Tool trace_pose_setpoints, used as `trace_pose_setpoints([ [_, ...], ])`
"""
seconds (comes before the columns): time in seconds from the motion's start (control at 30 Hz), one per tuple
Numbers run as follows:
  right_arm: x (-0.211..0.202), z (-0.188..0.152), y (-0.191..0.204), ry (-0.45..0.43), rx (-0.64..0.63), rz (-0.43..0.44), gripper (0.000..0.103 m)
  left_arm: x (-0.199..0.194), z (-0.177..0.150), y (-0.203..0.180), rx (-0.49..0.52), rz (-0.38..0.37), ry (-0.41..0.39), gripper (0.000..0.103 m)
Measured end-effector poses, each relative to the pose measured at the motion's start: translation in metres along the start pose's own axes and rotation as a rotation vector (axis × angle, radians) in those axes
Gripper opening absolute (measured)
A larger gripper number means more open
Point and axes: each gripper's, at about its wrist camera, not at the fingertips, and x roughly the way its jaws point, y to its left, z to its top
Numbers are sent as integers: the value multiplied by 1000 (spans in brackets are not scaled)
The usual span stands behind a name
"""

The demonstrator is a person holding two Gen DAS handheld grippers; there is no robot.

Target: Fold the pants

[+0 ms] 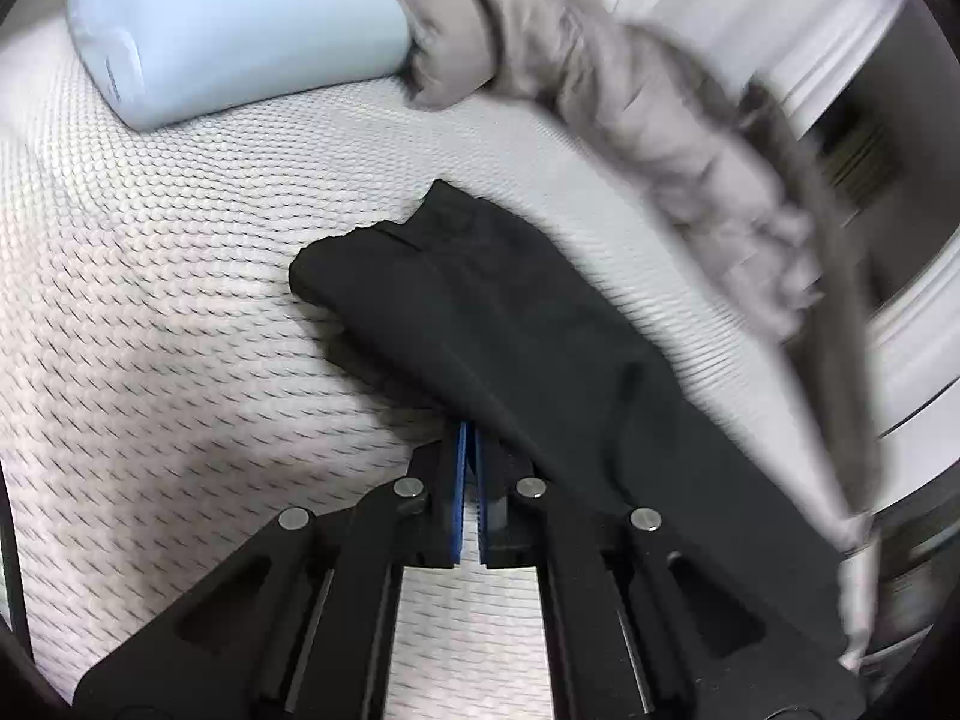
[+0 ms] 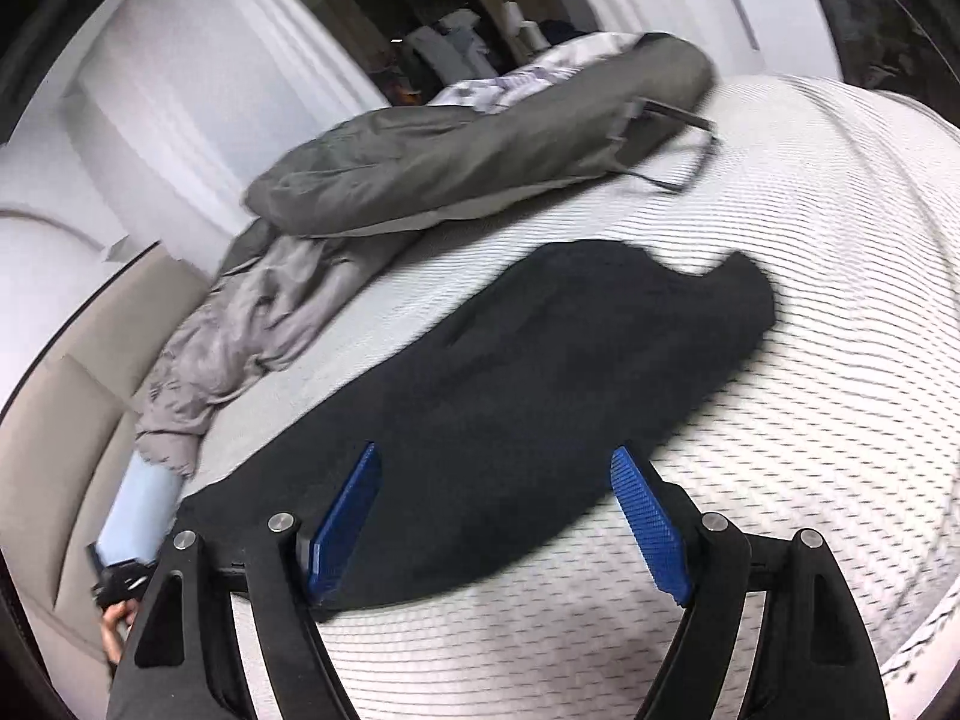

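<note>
While blur smears the pants (image 2: 540, 396), left claw (image 1: 470, 450) pressed together beside them, right claw (image 2: 498, 516) spread.

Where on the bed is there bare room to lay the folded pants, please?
Bare mattress lies left of the black pants, below the pale blue pillow. In the right wrist view, more lies right of the pants. It is crowded beyond them: grey blanket and grey bag.

Right gripper (image 2: 495, 516) is hovering with jaws spread wide over black pants (image 2: 540, 396). Pants are lying flat on white textured mattress (image 2: 810, 228); grey bag (image 2: 468, 150) is sitting beyond.
</note>
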Motion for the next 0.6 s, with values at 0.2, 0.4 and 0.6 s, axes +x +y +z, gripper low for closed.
trace_pose_setpoints([
  [0.2, 14, 3, -72, 47, 273, -1, 80, 13, -4, 34, -94, -38, 43, 1],
  [0.4, 57, 16, -100, 32, 464, 206, 76, -5, -19, 48, -90, -65, 66, 1],
  [0.6, 19, 27, -79, -74, 324, 142, 4, -26, -27, 50, -75, -41, 69, 2],
])
